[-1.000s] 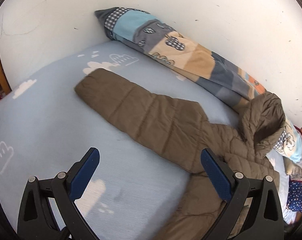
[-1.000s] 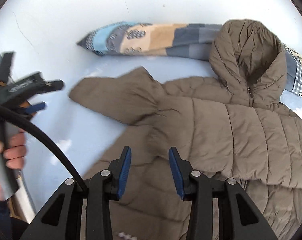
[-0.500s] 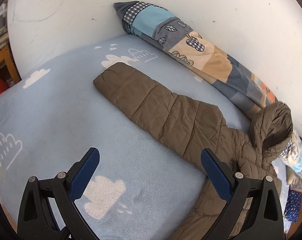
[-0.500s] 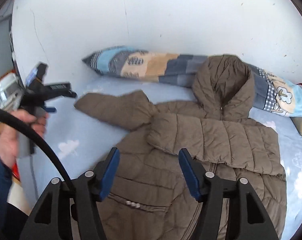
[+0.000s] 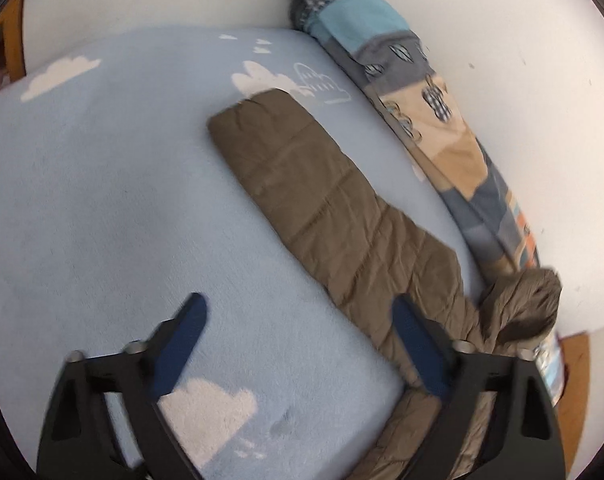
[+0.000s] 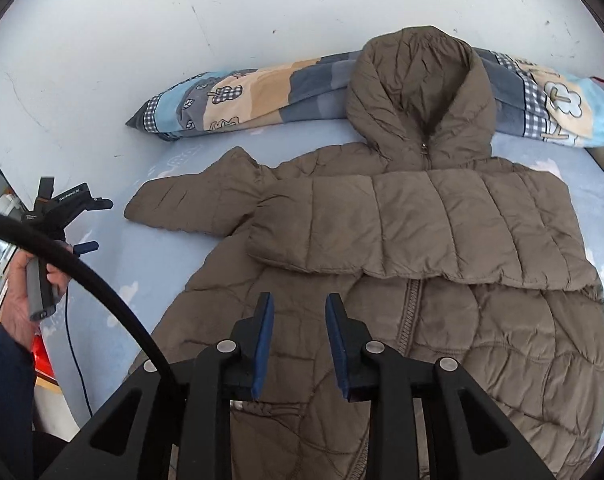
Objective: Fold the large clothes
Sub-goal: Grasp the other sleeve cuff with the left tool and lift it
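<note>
Only the right view shows the whole jacket – one sleeve folded across. Left tool wide apart, near the far-lying sleeve; right tool apart above the hem.

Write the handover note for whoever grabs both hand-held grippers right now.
Left hand-held gripper: open, empty, above the blue cloud sheet beside the outstretched sleeve.
Right hand-held gripper: open, empty, over the jacket's lower front.
Brown puffer jacket: flat on the bed, zipped, hood against the patchwork pillow.
Done: one sleeve folded across the chest.
Left: fold the outstretched sleeve in, then fold the body.
</note>
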A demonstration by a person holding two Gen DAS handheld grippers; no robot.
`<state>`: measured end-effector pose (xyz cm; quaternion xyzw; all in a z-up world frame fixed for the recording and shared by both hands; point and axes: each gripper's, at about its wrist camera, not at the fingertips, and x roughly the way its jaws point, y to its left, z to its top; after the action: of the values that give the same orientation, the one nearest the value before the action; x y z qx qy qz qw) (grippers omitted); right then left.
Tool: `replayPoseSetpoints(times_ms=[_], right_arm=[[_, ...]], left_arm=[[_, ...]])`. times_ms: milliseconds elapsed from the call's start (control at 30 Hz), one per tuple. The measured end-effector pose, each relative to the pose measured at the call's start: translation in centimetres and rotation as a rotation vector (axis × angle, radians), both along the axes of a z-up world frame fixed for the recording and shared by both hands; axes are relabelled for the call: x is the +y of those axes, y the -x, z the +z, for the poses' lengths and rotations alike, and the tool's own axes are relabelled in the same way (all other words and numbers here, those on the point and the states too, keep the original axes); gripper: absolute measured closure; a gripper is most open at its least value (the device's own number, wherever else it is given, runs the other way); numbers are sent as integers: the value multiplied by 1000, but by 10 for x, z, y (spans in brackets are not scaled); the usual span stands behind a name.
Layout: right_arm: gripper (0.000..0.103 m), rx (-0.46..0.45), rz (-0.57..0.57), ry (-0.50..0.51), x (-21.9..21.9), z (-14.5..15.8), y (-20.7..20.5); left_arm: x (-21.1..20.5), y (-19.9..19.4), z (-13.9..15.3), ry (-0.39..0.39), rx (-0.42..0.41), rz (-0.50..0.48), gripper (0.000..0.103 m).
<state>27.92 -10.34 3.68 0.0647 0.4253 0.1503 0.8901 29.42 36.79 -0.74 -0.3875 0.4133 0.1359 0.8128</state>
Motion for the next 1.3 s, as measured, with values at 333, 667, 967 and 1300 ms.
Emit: replayPoseSetpoints(times_ms=[333, 667, 967, 1300], right_arm=[[73, 2, 34, 6, -7, -5, 6], [72, 4, 15, -9, -16, -8, 0], [71, 11, 19, -4, -15, -11, -4], [71, 17, 6, -10, -17, -15, -7]], left_arm=[[62, -10, -17, 142, -122, 152, 39], [94, -67, -64, 212, -131, 161, 39], [118, -92, -91, 259, -196, 223, 40], [114, -101, -79, 184, -289, 207, 87]])
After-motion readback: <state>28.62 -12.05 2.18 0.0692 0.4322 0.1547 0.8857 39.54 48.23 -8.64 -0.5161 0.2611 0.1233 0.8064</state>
